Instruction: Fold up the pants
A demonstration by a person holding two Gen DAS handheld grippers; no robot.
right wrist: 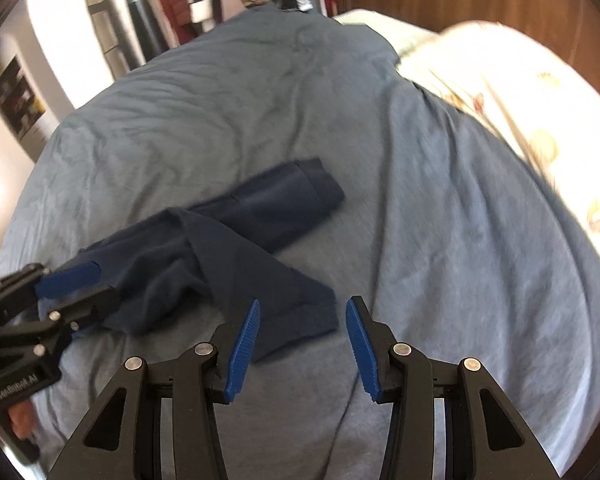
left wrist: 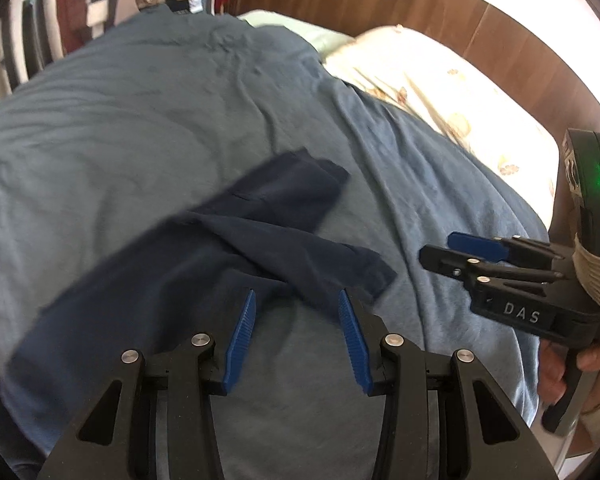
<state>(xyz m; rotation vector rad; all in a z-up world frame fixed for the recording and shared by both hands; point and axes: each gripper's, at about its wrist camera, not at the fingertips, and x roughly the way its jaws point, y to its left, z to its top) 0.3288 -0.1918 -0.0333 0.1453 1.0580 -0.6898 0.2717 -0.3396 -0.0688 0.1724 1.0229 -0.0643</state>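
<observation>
Left wrist view: both claws spread and empty over the navy pants on the bed.

The left claw (left wrist: 296, 304) hangs with its pads wide apart just short of the pants (left wrist: 204, 248), which lie crumpled and crossed on the blue blanket (left wrist: 160, 112). The right claw (right wrist: 302, 316), likewise gaping, hovers at the nearest hem. To fold well, each should probably pinch one hem corner through both layers, then pull the legs out straight and flat before doubling them over.

A blue-sheeted bed (right wrist: 440, 200) meets a wooden headboard (left wrist: 400, 4) (bright glare falls across the floral pillow (left wrist: 452, 92))
</observation>
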